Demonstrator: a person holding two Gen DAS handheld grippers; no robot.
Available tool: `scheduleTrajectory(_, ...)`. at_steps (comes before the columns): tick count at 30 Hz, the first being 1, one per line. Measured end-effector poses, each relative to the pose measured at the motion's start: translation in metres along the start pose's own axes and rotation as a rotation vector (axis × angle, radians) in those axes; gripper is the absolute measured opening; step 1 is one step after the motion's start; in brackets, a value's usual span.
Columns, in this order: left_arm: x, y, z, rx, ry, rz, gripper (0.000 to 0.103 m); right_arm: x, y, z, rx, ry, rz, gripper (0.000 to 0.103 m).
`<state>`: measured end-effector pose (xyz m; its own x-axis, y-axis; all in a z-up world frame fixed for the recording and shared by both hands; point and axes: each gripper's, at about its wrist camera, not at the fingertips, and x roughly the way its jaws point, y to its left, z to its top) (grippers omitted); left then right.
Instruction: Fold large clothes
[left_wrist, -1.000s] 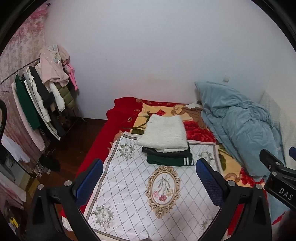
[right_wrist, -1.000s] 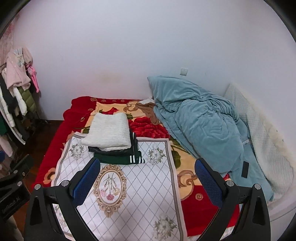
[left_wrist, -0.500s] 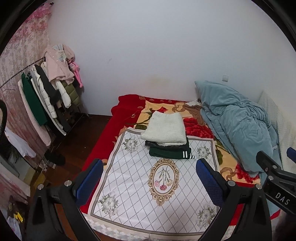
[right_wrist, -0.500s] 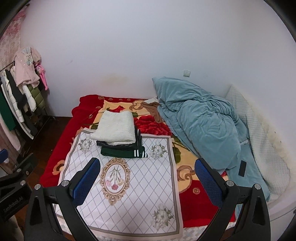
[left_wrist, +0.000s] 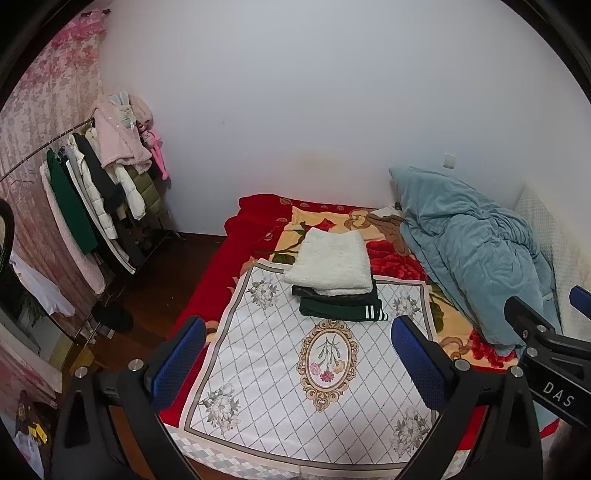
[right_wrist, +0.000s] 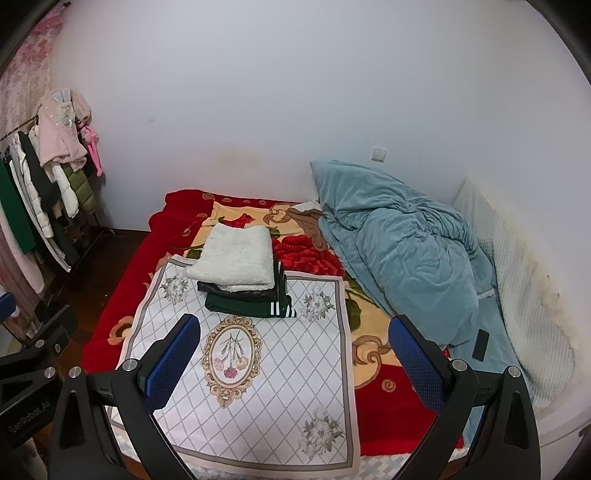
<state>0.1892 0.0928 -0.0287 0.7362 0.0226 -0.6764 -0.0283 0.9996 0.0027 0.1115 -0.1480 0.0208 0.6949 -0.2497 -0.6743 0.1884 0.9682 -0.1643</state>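
A stack of folded clothes lies on the bed: a white fleece garment (left_wrist: 332, 266) on top of a black one and a dark green one with white stripes (left_wrist: 343, 310). It also shows in the right wrist view (right_wrist: 236, 264). The stack rests at the far end of a white diamond-pattern mat (left_wrist: 280, 369) with a floral medallion. My left gripper (left_wrist: 299, 358) is open and empty, held well back from the bed. My right gripper (right_wrist: 295, 358) is open and empty too.
A crumpled blue duvet (right_wrist: 406, 251) covers the bed's right side, with a black phone (right_wrist: 480, 345) on it. A red floral blanket (left_wrist: 229, 266) lies under the mat. A clothes rack (left_wrist: 92, 192) stands at the left wall. White wall behind.
Both grippers have pulled back and up from the bed, so the mat and stack look smaller and farther. The stack has not moved.
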Motion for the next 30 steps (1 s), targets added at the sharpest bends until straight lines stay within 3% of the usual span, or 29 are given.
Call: scheduleTrajectory(30, -0.002, 0.008, 0.008, -0.026, -0.003, 0.004, 0.102, 0.009, -0.008, 0.019, -0.004, -0.004, 0.033, 0.103)
